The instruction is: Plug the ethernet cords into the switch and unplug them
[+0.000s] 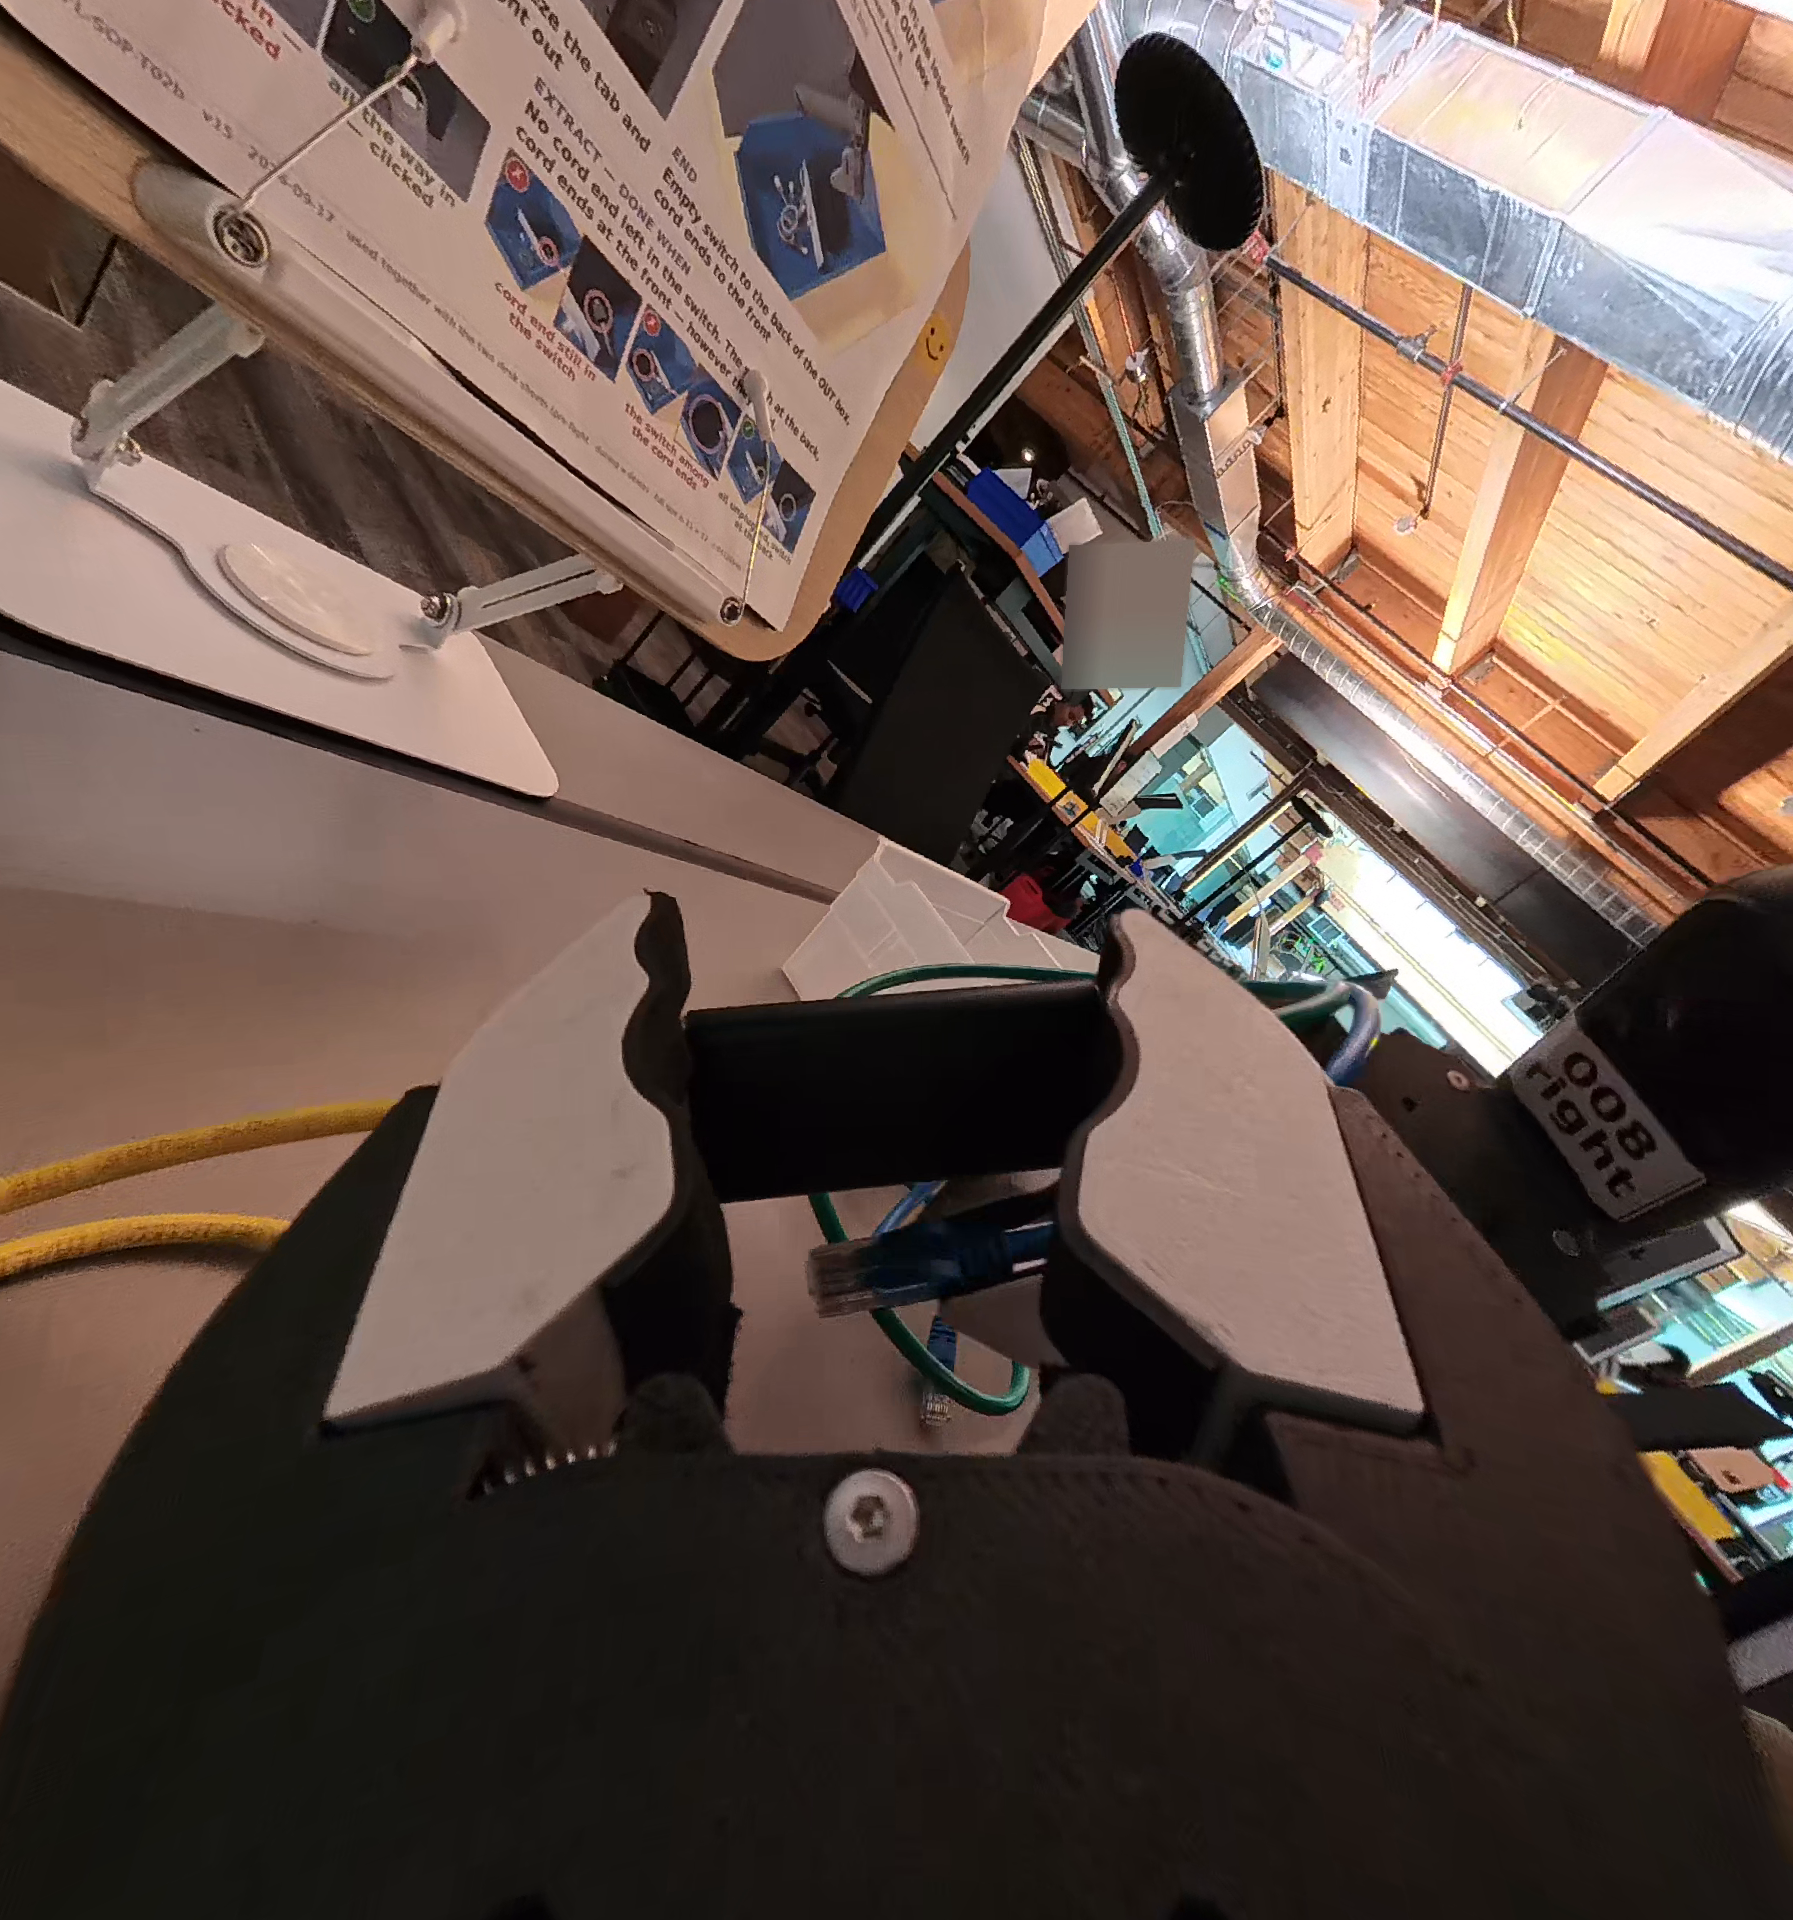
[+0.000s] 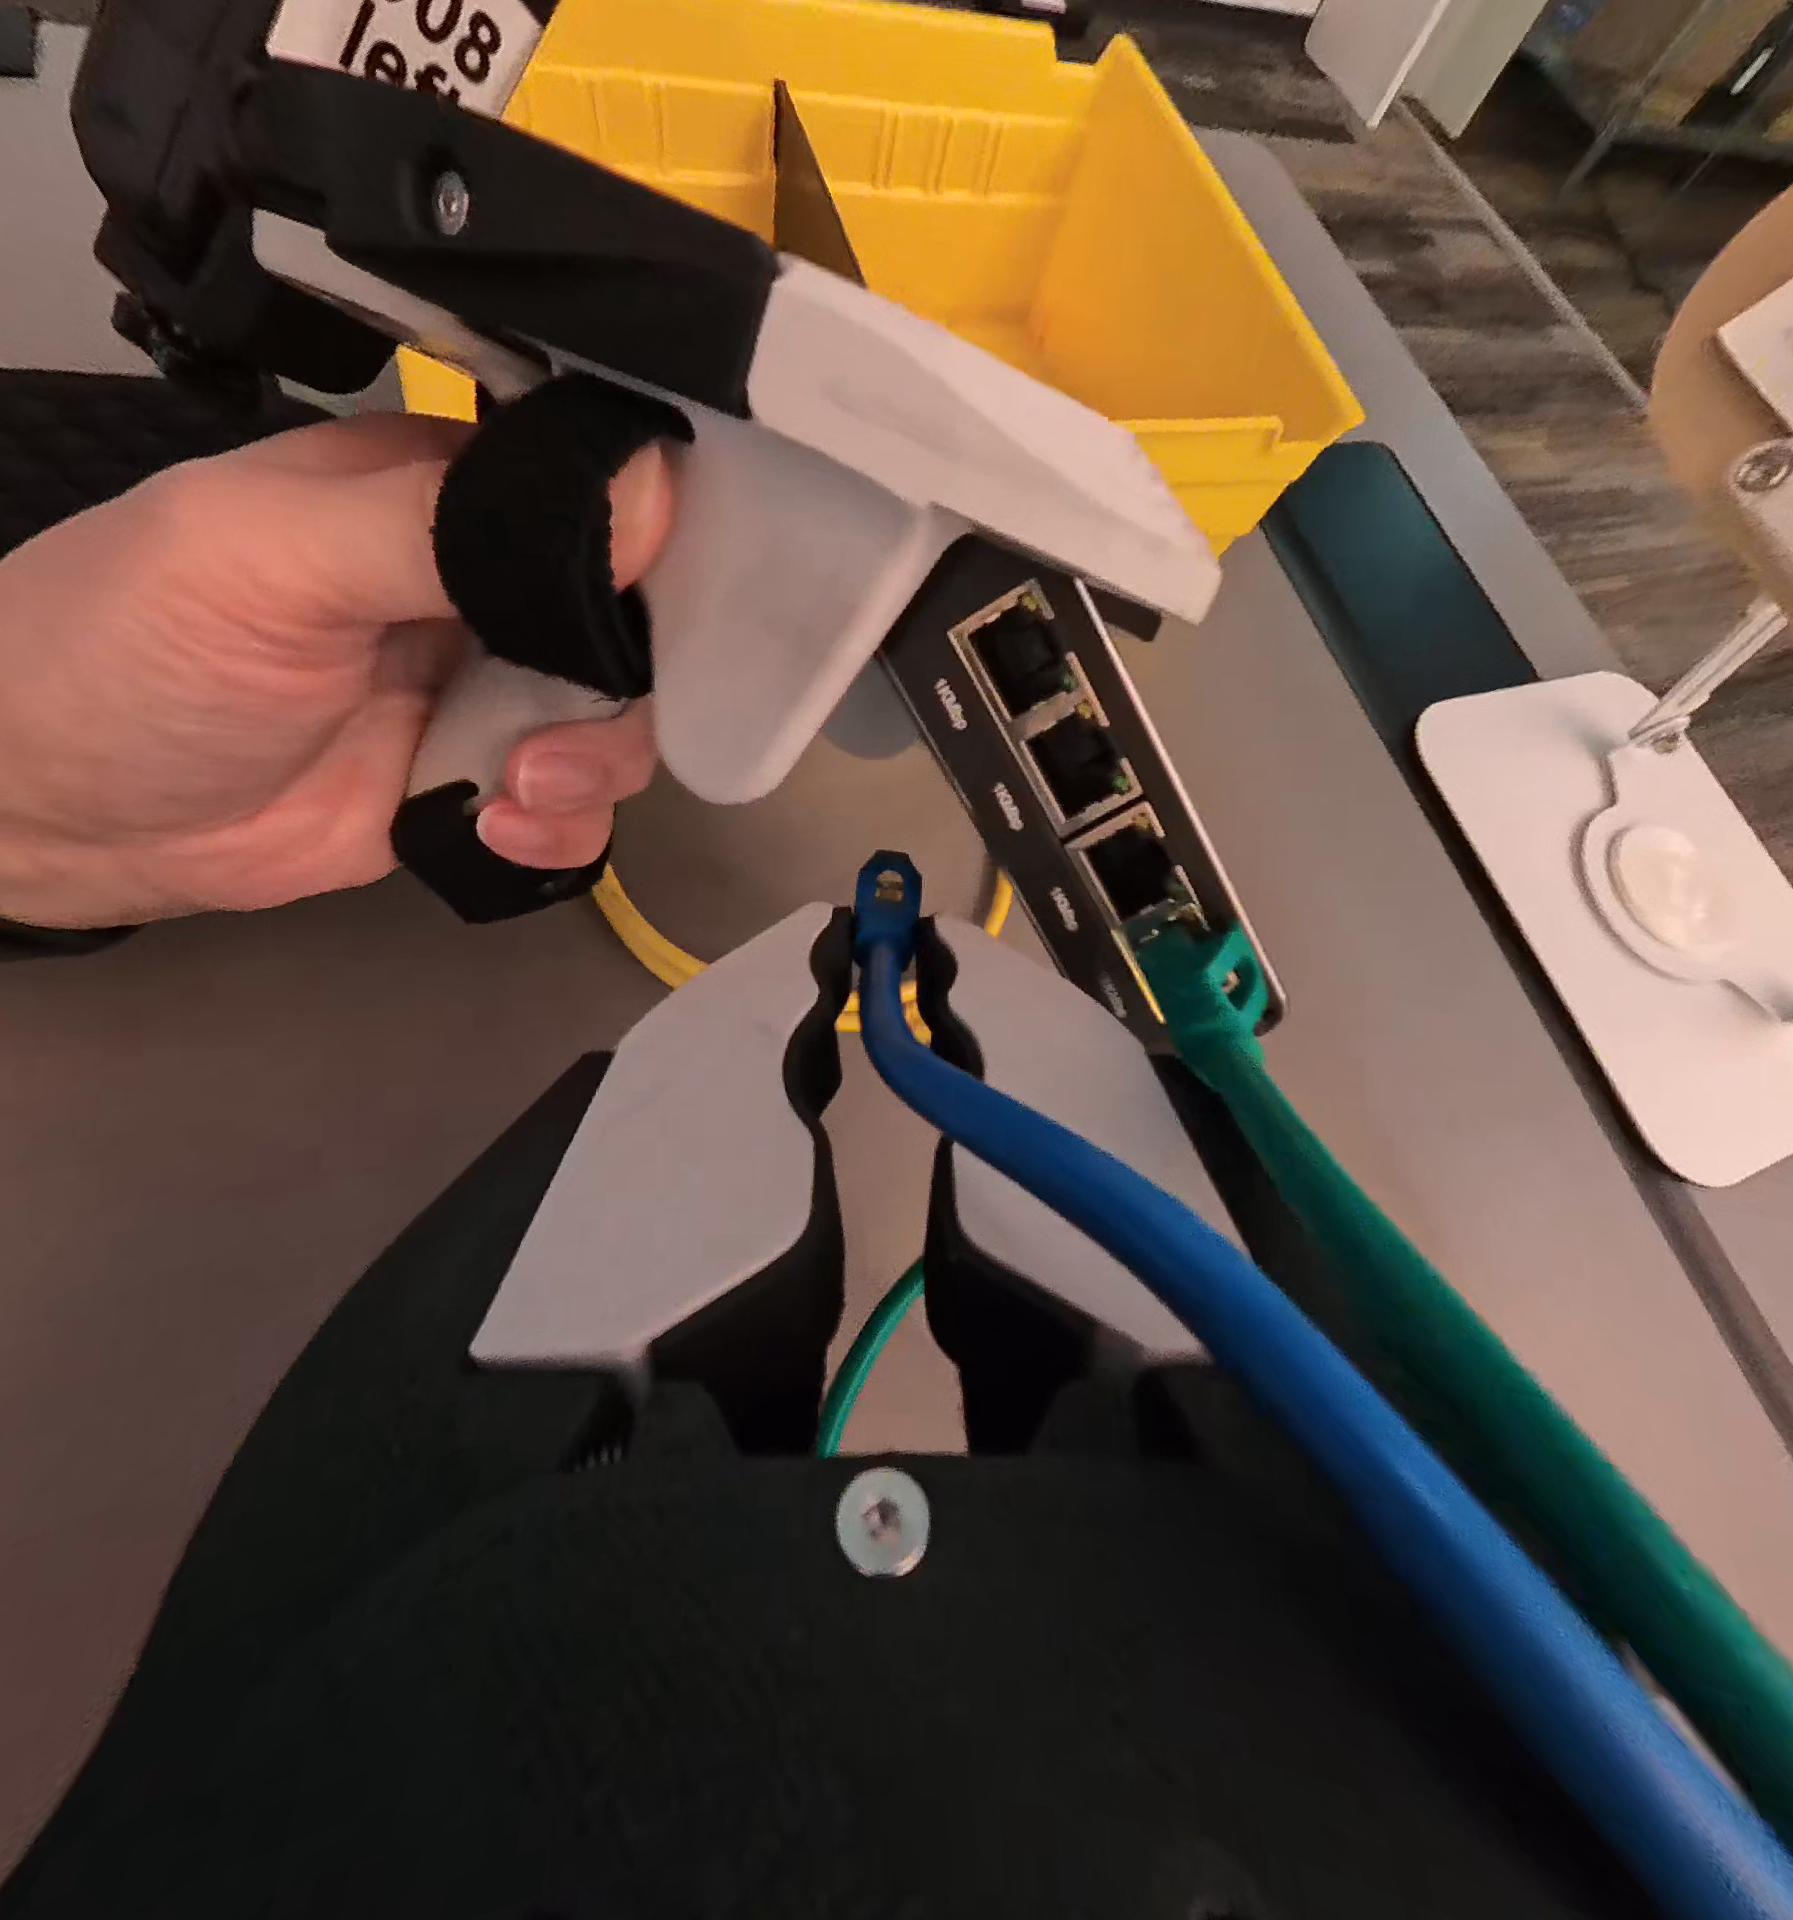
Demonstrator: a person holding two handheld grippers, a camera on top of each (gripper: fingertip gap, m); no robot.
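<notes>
While the left gripper [image 1: 892, 1039] clamps the black metal network switch [image 1: 892, 1091], the right gripper [image 2: 884, 940] pinches a blue ethernet cord [image 2: 1131, 1205] just behind its plug.

Seen from the right wrist view, the switch [image 2: 1068, 769] lies on a grey table [image 2: 248, 1143] in front of a yellow plastic bin [image 2: 1131, 312]. A green ethernet cord [image 2: 1318, 1174] sits plugged into its nearest port; three ports beside it stand open. The blue plug points near the switch, not touching it. A person's hand [image 2: 196, 675] holds the left gripper.
</notes>
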